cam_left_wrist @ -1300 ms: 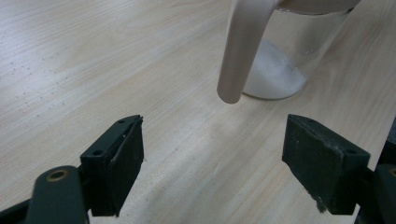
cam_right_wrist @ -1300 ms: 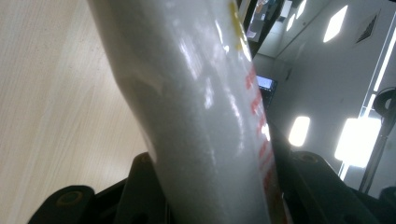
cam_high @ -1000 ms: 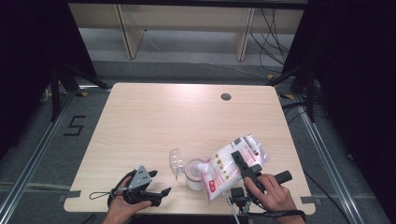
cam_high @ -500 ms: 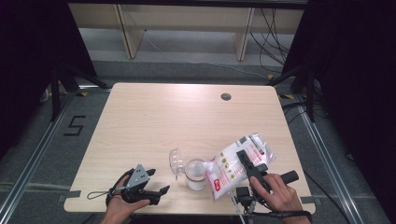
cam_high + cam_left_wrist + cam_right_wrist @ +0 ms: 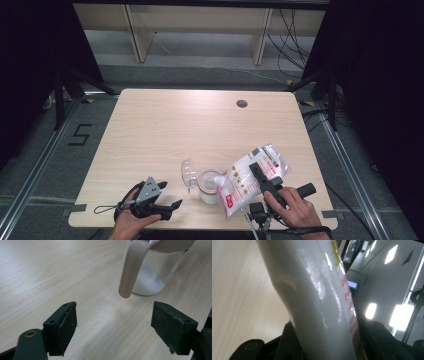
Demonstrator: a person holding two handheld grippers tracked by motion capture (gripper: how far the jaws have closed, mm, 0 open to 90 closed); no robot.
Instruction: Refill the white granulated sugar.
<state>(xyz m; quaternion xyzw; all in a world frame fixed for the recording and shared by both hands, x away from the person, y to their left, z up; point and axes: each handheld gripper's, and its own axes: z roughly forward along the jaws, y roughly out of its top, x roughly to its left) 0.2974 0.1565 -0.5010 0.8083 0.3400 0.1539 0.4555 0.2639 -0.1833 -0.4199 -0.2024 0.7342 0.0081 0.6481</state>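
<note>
- Near the table's front edge, the right gripper (image 5: pixel 260 176) is clamping a clear plastic bag of white powder (image 5: pixel 245 177), tilting its mouth over a clear glass jar (image 5: pixel 209 186).
- At near left, the left gripper (image 5: pixel 170 199) is resting, jaws spread wide, gripping nothing.
- Beside the jar, a clear lid (image 5: pixel 188 173) is standing.

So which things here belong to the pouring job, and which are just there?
In the job:
- bag of white granules, clamped in right gripper
- clear jar, lid hinged open

Not in use:
- left gripper, open, resting on table
- cable hole
</note>
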